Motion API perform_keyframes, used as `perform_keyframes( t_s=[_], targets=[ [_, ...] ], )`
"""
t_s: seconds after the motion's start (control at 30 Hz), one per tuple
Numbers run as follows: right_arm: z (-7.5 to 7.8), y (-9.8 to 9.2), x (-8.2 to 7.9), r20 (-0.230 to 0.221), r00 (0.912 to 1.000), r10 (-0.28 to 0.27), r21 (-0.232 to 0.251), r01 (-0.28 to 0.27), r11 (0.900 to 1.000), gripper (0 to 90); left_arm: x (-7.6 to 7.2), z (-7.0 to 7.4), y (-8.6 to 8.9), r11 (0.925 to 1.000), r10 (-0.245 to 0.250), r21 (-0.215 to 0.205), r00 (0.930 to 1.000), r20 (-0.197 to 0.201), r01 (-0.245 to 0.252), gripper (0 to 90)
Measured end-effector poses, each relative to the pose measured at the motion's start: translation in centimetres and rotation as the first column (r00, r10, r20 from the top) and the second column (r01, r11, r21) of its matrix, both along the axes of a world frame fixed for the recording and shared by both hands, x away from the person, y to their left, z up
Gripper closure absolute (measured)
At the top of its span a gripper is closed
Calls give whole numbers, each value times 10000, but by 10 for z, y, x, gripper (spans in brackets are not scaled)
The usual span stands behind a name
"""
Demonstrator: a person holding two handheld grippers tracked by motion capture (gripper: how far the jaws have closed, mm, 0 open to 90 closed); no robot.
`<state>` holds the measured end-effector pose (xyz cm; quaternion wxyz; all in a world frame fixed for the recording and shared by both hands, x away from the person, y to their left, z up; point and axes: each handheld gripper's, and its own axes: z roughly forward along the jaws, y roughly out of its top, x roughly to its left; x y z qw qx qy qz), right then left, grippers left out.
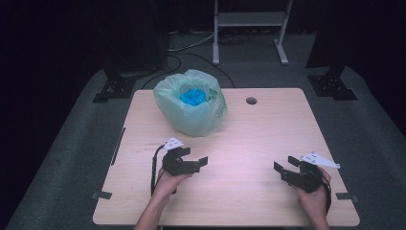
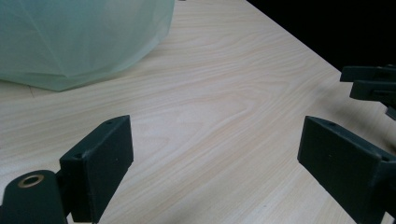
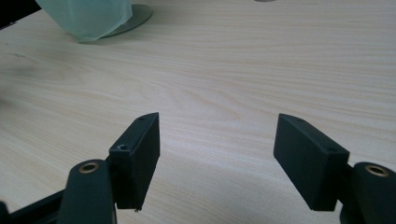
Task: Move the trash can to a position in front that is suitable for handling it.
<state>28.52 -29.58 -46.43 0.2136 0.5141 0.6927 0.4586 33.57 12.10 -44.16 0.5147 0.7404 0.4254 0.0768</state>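
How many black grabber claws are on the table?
2. The left gripper is near the table's middle, in front of the green bag. The right gripper is by the right edge. Both are open, holding nothing.

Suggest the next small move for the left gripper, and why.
Probably ease the left gripper forward toward the bag. Its jaws stand open with nothing between them, and the bag sits just ahead on the table, nearer to it than to the right gripper.
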Motion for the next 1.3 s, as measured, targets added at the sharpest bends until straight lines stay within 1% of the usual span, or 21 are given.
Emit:
perform_keyframes(
  t_s=[0.13, 0.2, 0.3, 0.5, 0.53, 0.63, 0.7, 0.77, 0.8, 0.9, 1.0, 1.2, 1.27, 1.3],
  targets=[
    [-1, -1, 2, -47, 10000, -8, 54, 8, 10000, 310, 2, 2, 2, 9998, 163, -75, 9999, -8, -163, 94],
    [-1, -1, 3, -64, 10000, 34, 91, -33, 10000, 310, 2, 2, 3, 9998, 209, -26, 9998, -32, -209, 94],
    [-1, 1, 1, -42, 9999, 93, 18, -93, 10000, 310, 2, 3, 4, 9994, 340, -74, 9994, -107, -341, 94],
    [2, 4, -1, 52, 9999, 101, -35, -101, 9999, 310, 1, 10, 6, 9990, 431, -127, 9991, 51, -430, 94],
    [2, 4, -1, 36, 10000, 80, -57, -80, 10000, 310, 3, 13, 8, 9986, 496, -192, 9987, 132, -494, 94],
    [4, 4, -1, 71, 10000, 35, 15, -35, 10000, 310, 6, 17, 11, 9970, 724, -293, 9973, 130, -720, 93],
    [4, 3, -1, 119, 9999, 12, -37, -12, 10000, 310, 7, 19, 13, 9962, 801, -358, 9967, 152, -795, 93],
    [5, 3, 0, 117, 9999, 4, 24, -4, 10000, 310, 10, 27, 18, 9933, 1075, -451, 9938, 298, -1061, 93],
    [5, 3, 0, 117, 9999, 4, 24, -4, 10000, 310, 10, 27, 18, 9933, 1075, -451, 9938, 298, -1061, 93],
    [5, 4, 0, 111, 9999, 2, 21, -3, 10000, 310, 16, 35, 23, 9893, 1398, -481, 9892, 436, -1377, 93],
    [4, 4, 0, 70, 10000, 11, 6, -11, 10000, 310, 22, 41, 27, 9877, 1537, -384, 9868, 519, -1518, 93],
    [4, 4, 0, 90, 10000, 20, -8, -20, 10000, 310, 35, 54, 30, 9809, 1920, -432, 9793, 648, -1895, 93],
    [3, 5, 1, 100, 9999, 39, -37, -39, 10000, 310, 41, 57, 30, 9750, 2185, -526, 9743, 548, -2158, 93],
    [3, 5, 1, 106, 9999, 40, -40, -40, 10000, 310, 45, 59, 31, 9709, 2344, -612, 9709, 483, -2314, 93]
  ],
)
